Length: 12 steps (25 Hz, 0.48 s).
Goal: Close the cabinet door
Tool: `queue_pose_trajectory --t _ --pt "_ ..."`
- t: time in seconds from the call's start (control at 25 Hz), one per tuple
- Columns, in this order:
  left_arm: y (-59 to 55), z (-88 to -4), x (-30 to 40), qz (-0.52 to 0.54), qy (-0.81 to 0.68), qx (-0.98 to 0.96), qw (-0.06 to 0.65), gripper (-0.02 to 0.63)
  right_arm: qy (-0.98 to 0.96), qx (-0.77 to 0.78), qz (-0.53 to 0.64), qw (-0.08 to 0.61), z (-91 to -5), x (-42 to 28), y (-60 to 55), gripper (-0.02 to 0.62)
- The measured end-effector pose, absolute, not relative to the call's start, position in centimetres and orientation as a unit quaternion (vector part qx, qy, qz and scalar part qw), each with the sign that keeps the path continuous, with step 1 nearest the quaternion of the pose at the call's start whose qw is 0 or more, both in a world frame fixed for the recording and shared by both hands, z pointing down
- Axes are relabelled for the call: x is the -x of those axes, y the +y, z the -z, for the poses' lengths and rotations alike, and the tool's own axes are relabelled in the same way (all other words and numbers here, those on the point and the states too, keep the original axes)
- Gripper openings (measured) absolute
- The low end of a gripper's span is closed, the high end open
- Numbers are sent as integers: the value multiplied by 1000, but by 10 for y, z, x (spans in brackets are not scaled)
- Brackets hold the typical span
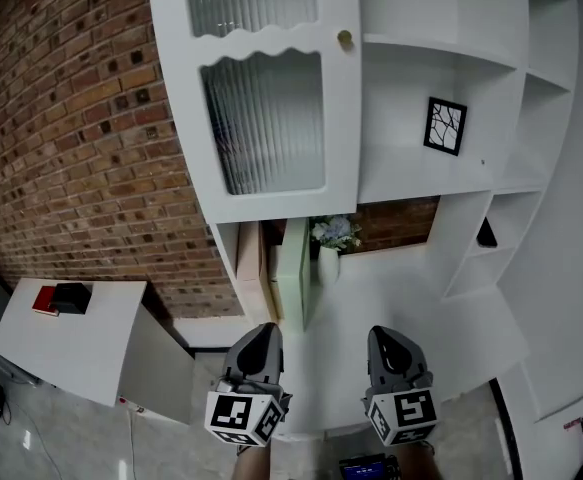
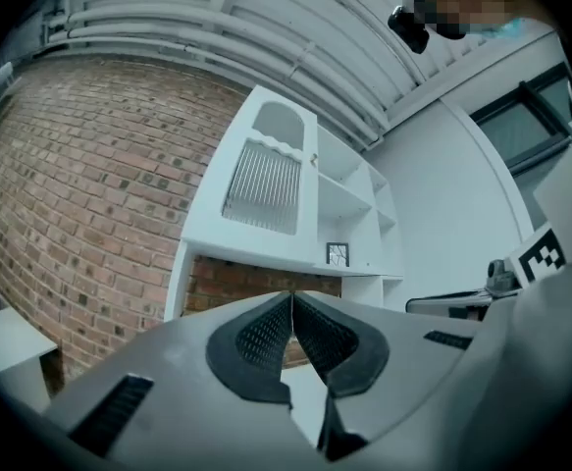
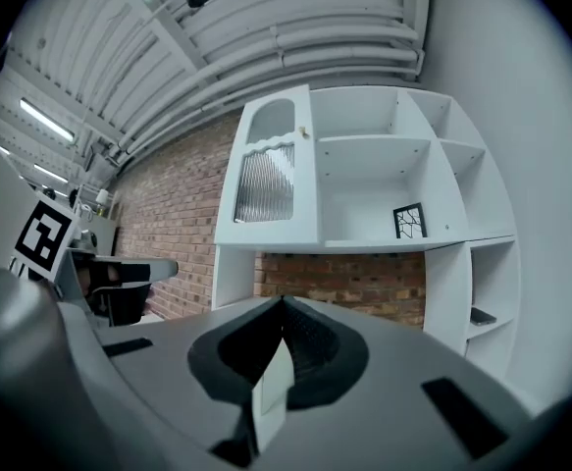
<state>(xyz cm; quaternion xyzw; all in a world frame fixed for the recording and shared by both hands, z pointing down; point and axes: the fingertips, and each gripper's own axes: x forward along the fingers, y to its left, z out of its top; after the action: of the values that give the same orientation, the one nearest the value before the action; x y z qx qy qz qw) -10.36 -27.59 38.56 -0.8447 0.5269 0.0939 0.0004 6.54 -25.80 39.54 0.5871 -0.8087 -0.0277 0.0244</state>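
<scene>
The brick wall backs a tall white shelving unit. The cabinet door hangs at the unit's upper left. Its long axis is upright and its ribbed-glass face is turned out towards the person. It looks flush with the unit's front, its brass knob at the right edge beside the open shelves.

Below it, the white desk runs under the recess. A lower white side desk stands well apart at the left, carrying a black box and a red book side by side.

Both tools hover over the desk's near edge, pointing at the unit. The left tool has its pads pressed together with nothing between them, and so does the right tool.

A pale green panel stands edge-on in the recess. Just beside it is a vase holding flowers. The compartment right of the door holds a framed picture, leaning upright. A lower right shelf holds a dark flat thing.
</scene>
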Motion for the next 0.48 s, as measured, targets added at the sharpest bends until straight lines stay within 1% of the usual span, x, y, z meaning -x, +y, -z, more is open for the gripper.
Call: queue_pose_trajectory --t 0.2,0.48 --pt "-274 -394 110 -87 528 845 -9 18 -805 -592 27 30 -393 -59 -255 2" --pt "-272 -393 112 -81 526 847 -2 17 -807 -588 39 40 -393 -53 -251 1"
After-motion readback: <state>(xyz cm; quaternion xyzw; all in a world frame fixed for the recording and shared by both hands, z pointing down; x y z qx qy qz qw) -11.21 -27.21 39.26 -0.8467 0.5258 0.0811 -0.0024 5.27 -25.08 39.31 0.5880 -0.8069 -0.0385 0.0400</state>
